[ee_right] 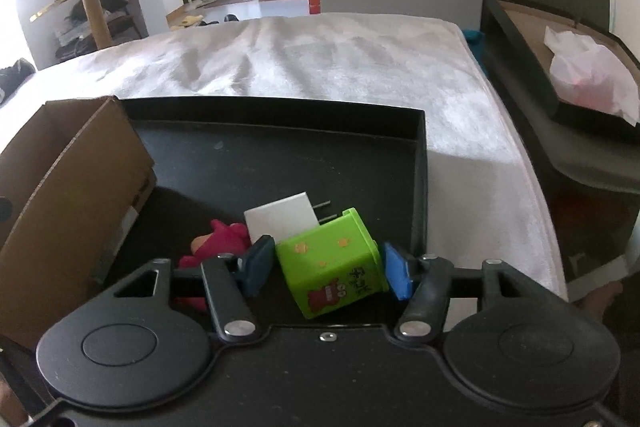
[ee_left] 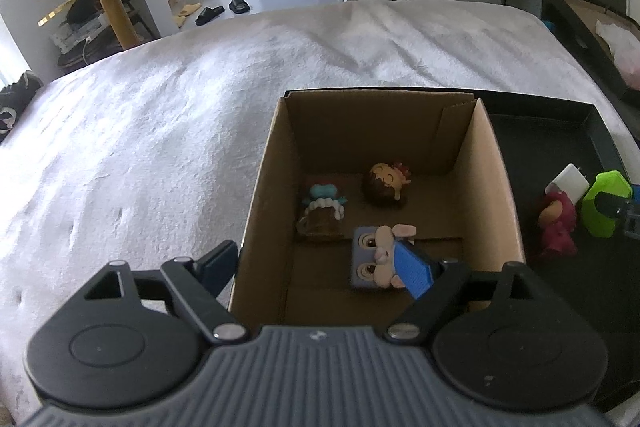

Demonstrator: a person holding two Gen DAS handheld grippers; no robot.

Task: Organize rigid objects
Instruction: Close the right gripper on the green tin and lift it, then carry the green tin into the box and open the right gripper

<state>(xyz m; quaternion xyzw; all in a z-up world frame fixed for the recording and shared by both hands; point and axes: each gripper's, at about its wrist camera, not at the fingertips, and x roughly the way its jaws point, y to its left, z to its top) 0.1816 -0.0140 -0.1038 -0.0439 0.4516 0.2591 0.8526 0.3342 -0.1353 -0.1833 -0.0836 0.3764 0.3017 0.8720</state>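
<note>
Pressed the jaws of the right gripper [ee_right: 328,267] against both sides of the green box [ee_right: 328,283], apparently gripping it. Held the jaws of the left gripper [ee_left: 316,267] wide and empty, straddling a wall of the cardboard box [ee_left: 492,187]. Worked atop a white-covered bed [ee_left: 140,147], with a black tray [ee_right: 280,155] set hard beside the cardboard box. Found the green box tilted at the tray's near end, just beside a red toy [ee_right: 224,239] and a white plug [ee_right: 280,217]. Counted three small figures [ee_left: 386,183] inside the cardboard box. Appeared mid-pickup, moving tray items into it. Next called for lifting clear of the plug, carrying left over the wall, then releasing.
</note>
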